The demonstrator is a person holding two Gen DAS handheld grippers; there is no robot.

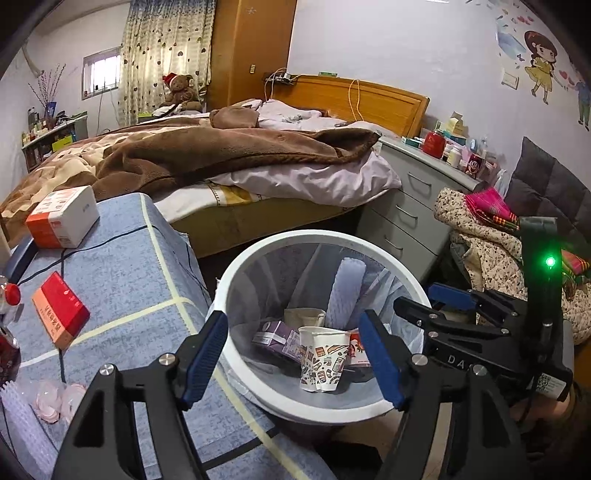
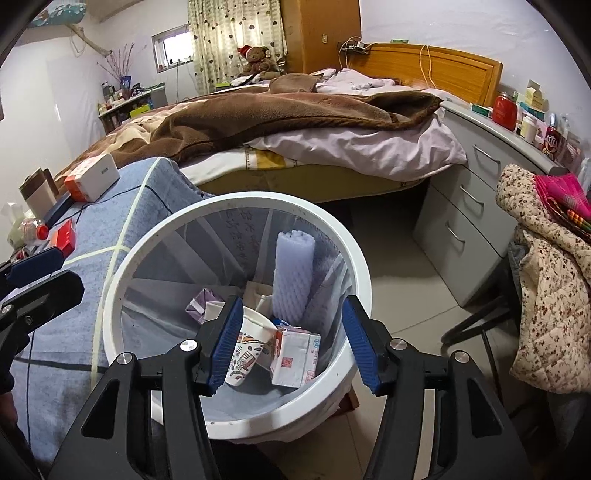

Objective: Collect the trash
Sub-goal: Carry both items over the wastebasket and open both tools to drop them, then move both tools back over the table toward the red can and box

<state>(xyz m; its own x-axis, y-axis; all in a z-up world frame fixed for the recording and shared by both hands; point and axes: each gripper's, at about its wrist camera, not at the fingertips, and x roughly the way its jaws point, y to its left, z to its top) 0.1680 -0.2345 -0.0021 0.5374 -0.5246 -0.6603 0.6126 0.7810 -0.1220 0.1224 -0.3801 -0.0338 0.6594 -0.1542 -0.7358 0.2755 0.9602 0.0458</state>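
Pale lilac walls (image 2: 443, 22), cartoon girl decal (image 1: 541, 62) at right. Wooden bed (image 2: 443, 70) under rumpled brown blanket (image 2: 277, 114). Grey drawer unit (image 2: 469, 206) beside it, top cluttered. Heart-print curtain (image 2: 232, 40), small bright window (image 2: 171, 46). Beige tiled floor (image 2: 399, 280).

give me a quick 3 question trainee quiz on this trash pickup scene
1. True or false: both grippers hold trash.
2. Which lies in the bin? A) teddy bear B) patterned paper cup C) red tin
3. What stands upright in the bin behind the cartons?

Key:
1. False; left gripper and right gripper are open and empty.
2. B
3. The foam net sleeve.
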